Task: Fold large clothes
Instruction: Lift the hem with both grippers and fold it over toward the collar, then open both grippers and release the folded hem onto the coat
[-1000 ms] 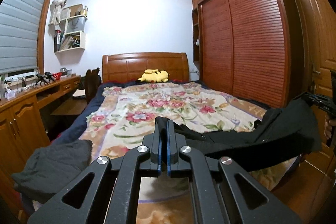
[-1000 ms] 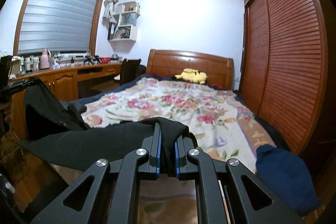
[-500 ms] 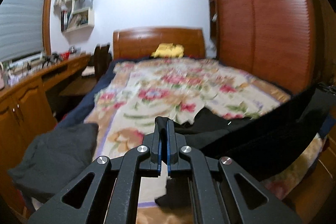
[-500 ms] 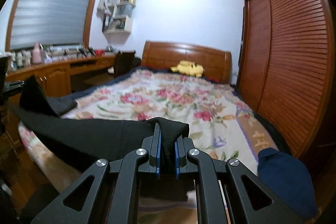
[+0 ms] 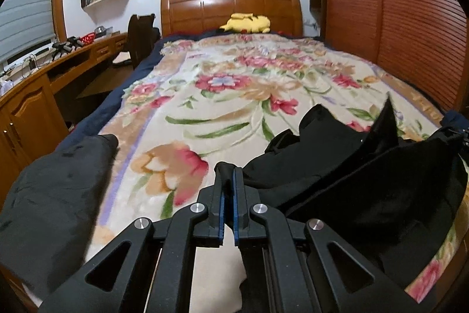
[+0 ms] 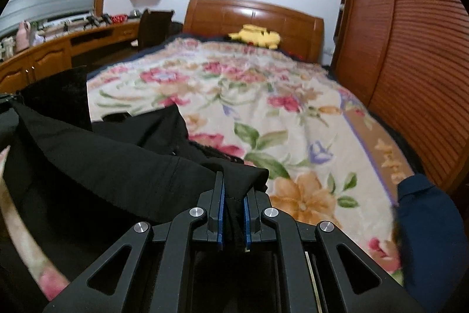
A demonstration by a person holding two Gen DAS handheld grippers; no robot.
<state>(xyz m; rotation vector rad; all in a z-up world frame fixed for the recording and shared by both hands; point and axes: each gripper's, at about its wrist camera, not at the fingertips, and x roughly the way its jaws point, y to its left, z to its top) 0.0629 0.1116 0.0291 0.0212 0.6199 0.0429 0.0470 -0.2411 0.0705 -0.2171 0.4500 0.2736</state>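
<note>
Left gripper [image 5: 228,181] is clamped nearly shut on one end of a large black fabric garment [image 5: 366,181]; right gripper [image 6: 233,192] pinches the opposite end with a thicker fold between its blue pads. One garment stretches between two grippers, its long axis running across the foot of the floral blanket-covered bed [image 5: 234,96], sagging onto it between them. Neither hand is nearer. Left to right: one dark grey bundled garment [image 5: 49,195], the black one, one navy folded garment [image 6: 428,228].
</note>
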